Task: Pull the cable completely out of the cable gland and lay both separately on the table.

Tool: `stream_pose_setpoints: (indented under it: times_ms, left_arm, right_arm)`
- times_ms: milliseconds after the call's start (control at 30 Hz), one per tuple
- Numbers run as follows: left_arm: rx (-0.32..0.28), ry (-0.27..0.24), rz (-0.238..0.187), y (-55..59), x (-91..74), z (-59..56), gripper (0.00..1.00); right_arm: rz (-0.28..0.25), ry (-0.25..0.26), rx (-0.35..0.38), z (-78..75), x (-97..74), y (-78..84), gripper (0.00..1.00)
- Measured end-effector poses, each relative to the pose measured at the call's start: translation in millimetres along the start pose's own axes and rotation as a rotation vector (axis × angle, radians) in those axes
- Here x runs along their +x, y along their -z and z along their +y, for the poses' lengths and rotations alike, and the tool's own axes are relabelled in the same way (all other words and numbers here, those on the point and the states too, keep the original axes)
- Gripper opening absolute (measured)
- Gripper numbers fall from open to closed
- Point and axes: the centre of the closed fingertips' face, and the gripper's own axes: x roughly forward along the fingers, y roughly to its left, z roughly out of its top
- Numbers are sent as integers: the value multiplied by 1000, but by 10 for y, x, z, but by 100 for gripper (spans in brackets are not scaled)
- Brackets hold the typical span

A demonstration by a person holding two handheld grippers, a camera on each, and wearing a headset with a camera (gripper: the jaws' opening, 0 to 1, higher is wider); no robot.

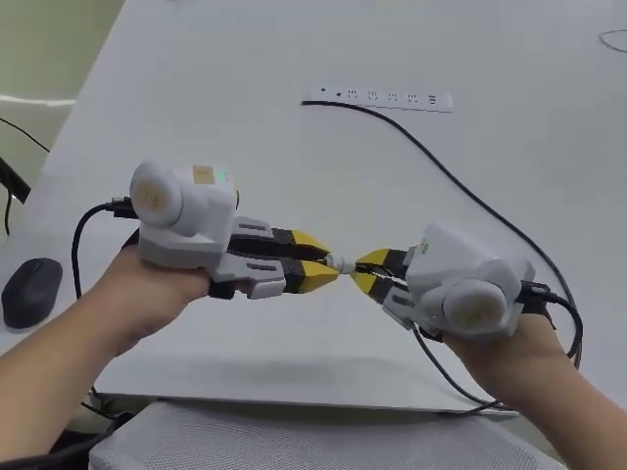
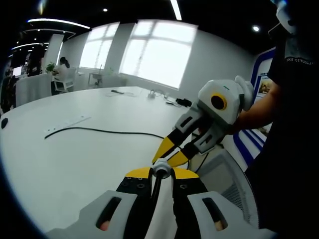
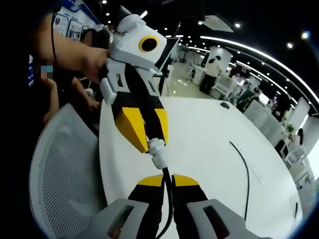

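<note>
Grippers, two of them, meet tip to tip above the near edge of one white table (image 1: 245, 147), each held in one hand. The left gripper (image 1: 328, 266) reaches in from the left with its yellow-tipped jaws closed on the single white cable gland (image 1: 343, 263), which sticks out a little past the tips. The left gripper view shows the gland (image 2: 161, 170) pinched between that gripper's (image 2: 161, 175) two yellow tips, with the right gripper (image 2: 169, 154) just beyond it. The right gripper (image 1: 364, 271) comes in from the right, and its own view shows its jaws (image 3: 168, 180) clamped on one thin black cable (image 3: 169, 196). That cable runs up from between them straight into the gland (image 3: 158, 152) at the tips of the left gripper (image 3: 149, 142). So the cable sits in the gland, not yet pulled out, and both are held in the air between the two claws rather than lying on the table. The left hand (image 1: 147, 294) and right hand (image 1: 519, 343) grip the white gripper bodies from below. Farther back on the table lies one white power strip (image 1: 387, 97), and one black cord (image 1: 460, 186) runs from it toward the right edge. One dark mouse (image 1: 29, 291) rests at the left edge of the table, and one grey mesh chair (image 1: 245, 441) stands just in front of it.
</note>
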Motion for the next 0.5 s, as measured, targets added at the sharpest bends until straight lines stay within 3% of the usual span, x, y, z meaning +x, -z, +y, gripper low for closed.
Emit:
stream_pose_setpoints:
  times_ms: [200,500]
  left_arm:
    - [10,-1,-1,-2,-1,5,15]
    - [3,-9,-15,-18,-27,35,15]
  right_arm:
    - [-13,-2,70,1,5,6,0]
    - [5,23,225,-108,-19,207,0]
